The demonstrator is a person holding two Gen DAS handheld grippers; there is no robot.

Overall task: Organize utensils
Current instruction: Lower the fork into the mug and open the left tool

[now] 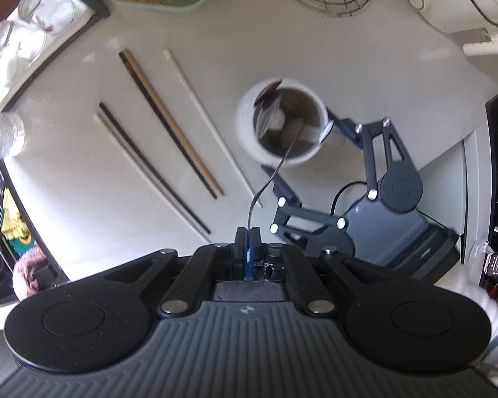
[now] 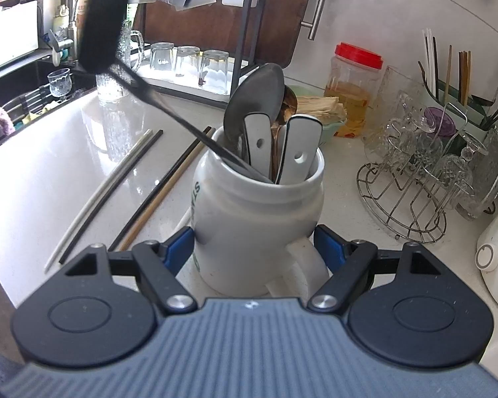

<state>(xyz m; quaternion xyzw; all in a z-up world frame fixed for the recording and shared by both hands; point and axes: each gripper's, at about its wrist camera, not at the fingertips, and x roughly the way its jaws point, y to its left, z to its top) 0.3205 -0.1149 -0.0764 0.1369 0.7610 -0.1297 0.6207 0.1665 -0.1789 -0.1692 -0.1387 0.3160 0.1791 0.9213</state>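
Looking down from the left wrist, we see our left gripper [image 1: 247,237] with its jaws pressed together on the handle of a thin dark metal utensil [image 1: 269,179]. The handle curves away from the pads and its far end dips inside the white mug [image 1: 249,132], which stands on the pale counter [image 1: 83,182]. The mug's mouth is blurred, with a dark spoon bowl at its rim. Our right gripper [image 1: 297,146] reaches in from the right, its fingers on either side of the mug. Left of the mug, chopsticks [image 1: 169,122] lie loose on the counter: a dark and tan pair, a white one beside it, and a dark and white pair further left.

From the right wrist, we see the right gripper [image 2: 254,248] clamped on the mug's [image 2: 249,225] lower body, blue pads against both sides, handle toward the camera. The mug holds a large grey spoon [image 2: 255,89], a bronze spoon [image 2: 290,102] and two white handles [image 2: 300,146]. The utensil [image 2: 182,122] slants in from the upper left, where the left gripper [image 2: 103,23] is a dark blur. Chopsticks [image 2: 116,172] lie left of the mug.
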